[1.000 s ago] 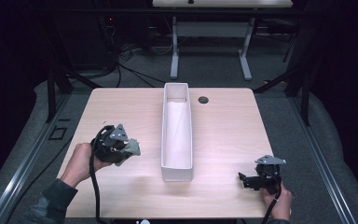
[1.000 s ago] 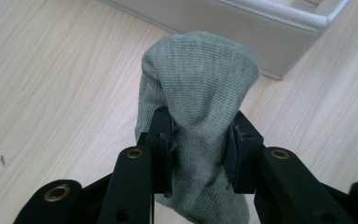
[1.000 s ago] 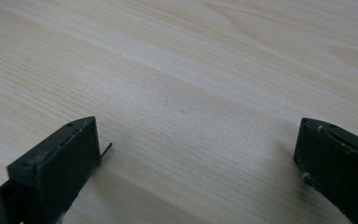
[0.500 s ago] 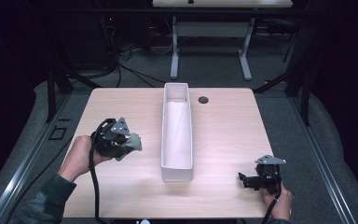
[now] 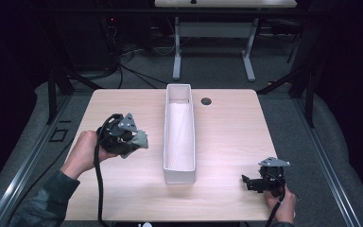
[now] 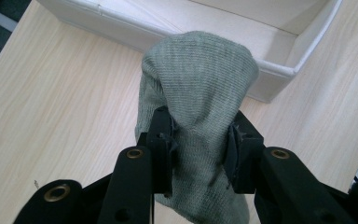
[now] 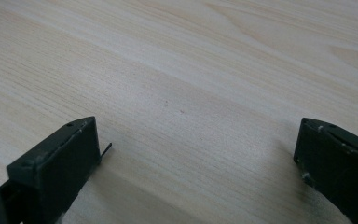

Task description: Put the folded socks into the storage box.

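Sock (image 6: 196, 88), grey, sits clamped in the left gripper (image 5: 139, 140) just left of the white box (image 5: 179, 175); right gripper (image 5: 246, 182), jaws wide apart and holding nothing, rests near the box's right side.

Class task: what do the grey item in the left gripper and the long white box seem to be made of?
Sock: knitted fabric, grey-green and matt, going by its fine ribbed weave and soft folds. Box: probably thin cardboard or plastic, white and smooth, with thin straight walls; the look leaves it open.

A grey-green ribbed knit sock (image 6: 200, 93) sits between black jaws. Beside the sock stands a long white box (image 5: 179, 137). Under both lies a pale, wood-grained table (image 5: 231, 132).
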### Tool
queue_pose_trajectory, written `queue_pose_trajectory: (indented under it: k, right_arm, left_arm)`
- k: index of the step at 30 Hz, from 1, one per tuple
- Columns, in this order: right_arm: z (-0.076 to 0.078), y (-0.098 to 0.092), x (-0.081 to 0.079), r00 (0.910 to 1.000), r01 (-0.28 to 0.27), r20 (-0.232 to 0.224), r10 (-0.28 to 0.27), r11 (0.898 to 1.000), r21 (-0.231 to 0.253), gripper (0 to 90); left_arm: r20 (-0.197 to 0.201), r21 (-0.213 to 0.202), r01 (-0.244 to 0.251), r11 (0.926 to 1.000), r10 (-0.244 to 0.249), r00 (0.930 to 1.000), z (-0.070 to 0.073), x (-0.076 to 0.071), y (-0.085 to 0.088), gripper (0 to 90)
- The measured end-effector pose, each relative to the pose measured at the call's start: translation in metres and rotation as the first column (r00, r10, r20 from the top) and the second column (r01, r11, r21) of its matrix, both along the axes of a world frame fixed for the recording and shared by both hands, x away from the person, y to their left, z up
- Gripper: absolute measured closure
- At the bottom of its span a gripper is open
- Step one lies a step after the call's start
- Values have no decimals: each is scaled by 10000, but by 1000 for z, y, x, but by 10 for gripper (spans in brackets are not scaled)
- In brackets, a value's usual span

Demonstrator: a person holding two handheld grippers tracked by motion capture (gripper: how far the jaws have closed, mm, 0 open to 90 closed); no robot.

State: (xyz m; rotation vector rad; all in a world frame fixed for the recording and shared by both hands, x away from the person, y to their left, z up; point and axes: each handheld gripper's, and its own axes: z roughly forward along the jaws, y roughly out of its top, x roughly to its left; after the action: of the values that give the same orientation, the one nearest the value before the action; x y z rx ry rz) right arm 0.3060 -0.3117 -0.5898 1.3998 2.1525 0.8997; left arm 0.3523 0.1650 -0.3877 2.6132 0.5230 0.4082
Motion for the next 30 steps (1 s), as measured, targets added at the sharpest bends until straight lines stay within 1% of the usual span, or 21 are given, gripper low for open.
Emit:
queue_pose_trajectory:
  k: [1, 2, 5, 9, 16, 21, 30]
  right_arm:
    - [0, 0, 0, 10000, 1, 3, -1, 10000, 0, 0]
    - [0, 0, 0, 10000, -5, 9, 5, 10000, -13, 0]
    - [0, 0, 0, 10000, -3, 9, 3, 10000, -16, 0]
    - [0, 0, 0, 10000, -2, 10, 2, 10000, -17, 0]
    - [0, 0, 0, 10000, -4, 12, 4, 10000, -12, 0]
    - [0, 0, 0, 10000, -2, 12, 2, 10000, -16, 0]
    - [0, 0, 0, 10000, -2, 9, 2, 10000, -17, 0]
  left_arm:
    - [-18, -43, -17, 10000, 17, 10000, 0, 0, -2, 674]
    - [3, 41, 60, 10000, -60, 10000, 1, 1, -3, 674]
    - [0, 107, 121, 9999, -121, 9999, 3, 2, -7, 674]
    - [50, 76, 190, 9998, -190, 9998, 6, 2, -12, 674]
    - [81, 211, 393, 9990, -395, 9992, 11, 2, -21, 674]
    - [195, 229, 540, 9983, -545, 9983, 15, 2, -28, 673]
    - [212, 347, 838, 9959, -846, 9962, 19, 2, -42, 672]
